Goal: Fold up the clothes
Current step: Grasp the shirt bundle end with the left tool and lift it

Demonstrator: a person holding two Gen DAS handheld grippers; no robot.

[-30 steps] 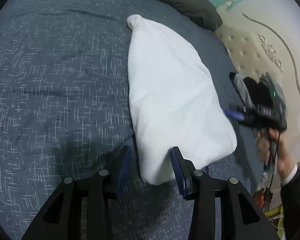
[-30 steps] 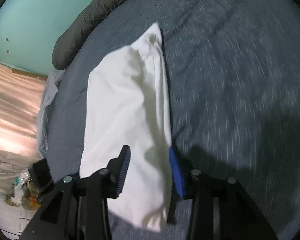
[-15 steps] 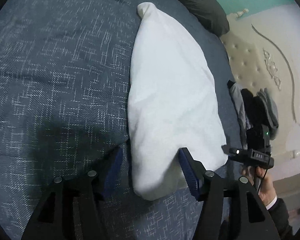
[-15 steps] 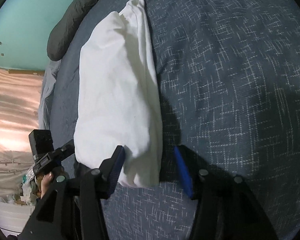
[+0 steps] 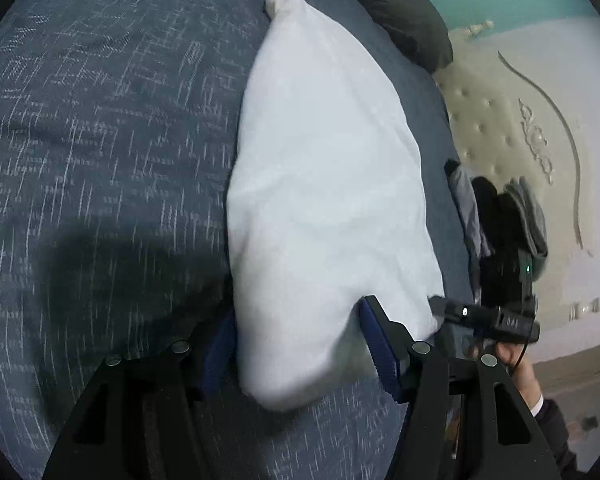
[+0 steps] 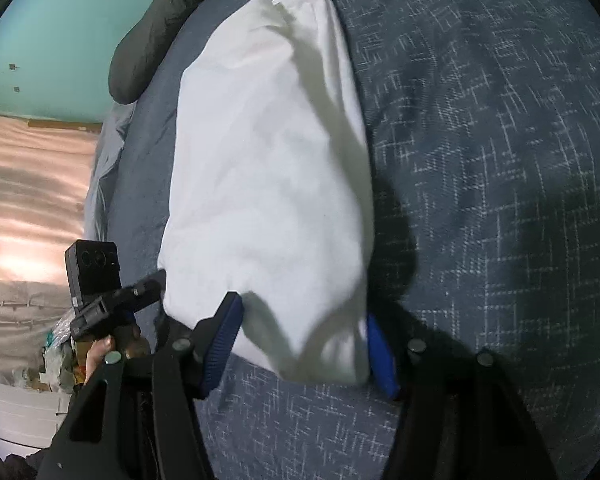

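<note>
blue-grey bed [image 5: 100, 140], folded white garment [image 5: 324, 184], dark pillow [image 5: 400, 12]

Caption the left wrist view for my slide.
Left hand-held gripper straddles the near end of a folded white garment on a blue bedspread, jaws apart.

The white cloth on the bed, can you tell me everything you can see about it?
The white cloth looks soft and plain, like cotton, folded into a long, puffy shape that narrows to a bunched tip at the far end. It lies flat on the dark blue bed cover, with a few gentle wrinkles. Its near end sits between the spread blue pads of the left gripper and the right gripper, whose jaws have just been opening and do not squeeze it.
</note>
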